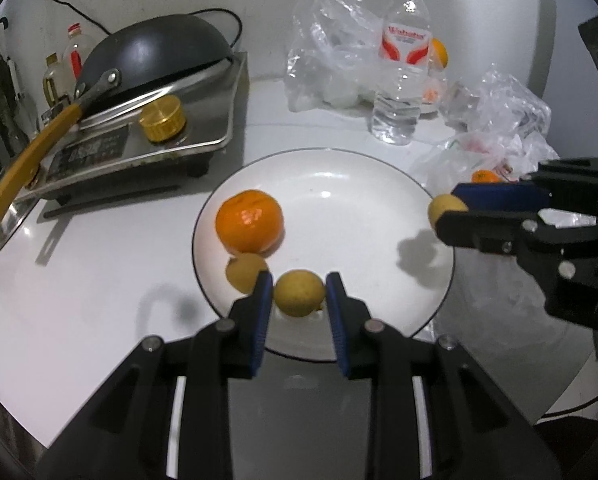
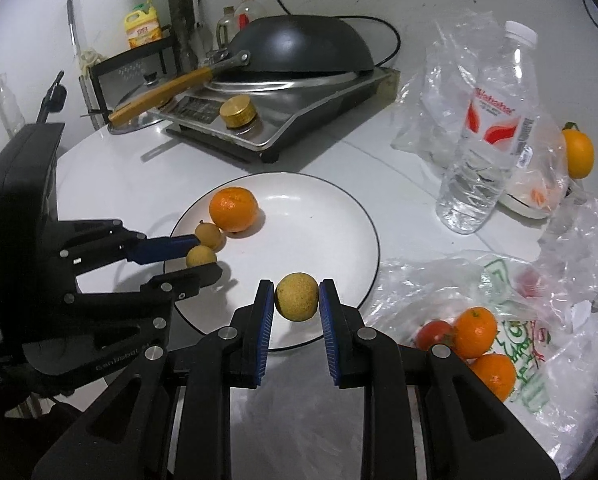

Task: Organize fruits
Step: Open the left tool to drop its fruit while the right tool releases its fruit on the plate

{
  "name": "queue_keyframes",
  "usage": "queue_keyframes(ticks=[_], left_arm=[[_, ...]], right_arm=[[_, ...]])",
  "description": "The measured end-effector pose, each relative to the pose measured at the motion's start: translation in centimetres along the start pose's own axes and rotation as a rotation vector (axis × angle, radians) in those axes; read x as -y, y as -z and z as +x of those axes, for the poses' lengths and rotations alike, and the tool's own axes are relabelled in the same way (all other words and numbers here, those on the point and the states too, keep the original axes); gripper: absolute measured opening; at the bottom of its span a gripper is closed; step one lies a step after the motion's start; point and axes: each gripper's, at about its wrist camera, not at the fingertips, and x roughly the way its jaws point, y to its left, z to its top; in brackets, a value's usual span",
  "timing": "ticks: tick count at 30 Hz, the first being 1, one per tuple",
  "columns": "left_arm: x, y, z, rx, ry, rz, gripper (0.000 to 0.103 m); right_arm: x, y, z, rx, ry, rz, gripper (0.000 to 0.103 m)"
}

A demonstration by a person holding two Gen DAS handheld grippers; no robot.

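Grippers (image 1: 299, 292) (image 2: 297, 296) – two (each pinching one longan (image 1: 299, 293) (image 2: 297, 297)), one mandarin (image 1: 249, 220)

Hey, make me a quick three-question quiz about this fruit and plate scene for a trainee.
1. True or false: the left gripper and the right gripper each clamp a small yellow-brown fruit.
2. How many fruits lie loose on the white plate?
3. Where are the other oranges? A) in the wok B) in the printed plastic bag C) behind the stove

Key
1. True: left fruit, right fruit.
2. Two: an orange and a small yellow-brown fruit.
3. B, the printed plastic bag.
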Motion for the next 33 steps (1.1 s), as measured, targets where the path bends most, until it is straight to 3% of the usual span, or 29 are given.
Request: queue_keyframes(ticks=[6,15,29,31,33], left_arm=[[-0.6,0.1,0.6,-0.028,0.028,-0.03,0.029],[-2.2,0.0,-1.0,0.011,0.025,-0.058,0.029],[-4.4,0.4,-2.3,0.041,-0.024,-0.084,0.034],[-4.6,0.5,-2.5,0.046,-0.027,-0.086,0.037],[-4.8,0.5,-2.7,0.055,-0.025,-0.091,0.051]], right_arm=[[-0.5,-0.1,0.7,-0.02,0.005,-0.009,0.025],[-1.6,0.0,2.3,-0.062,-0.021,-0.024,0.025],[-3.4,-0.5,4.6,-0.104,-0.093,-0.03,0.025],[-3.3,-0.7,4.4,-0.096,-0.094,-0.023,0.026],[-3.2,-0.8,4.1,-0.087,-0.088,-0.02,0.029]])
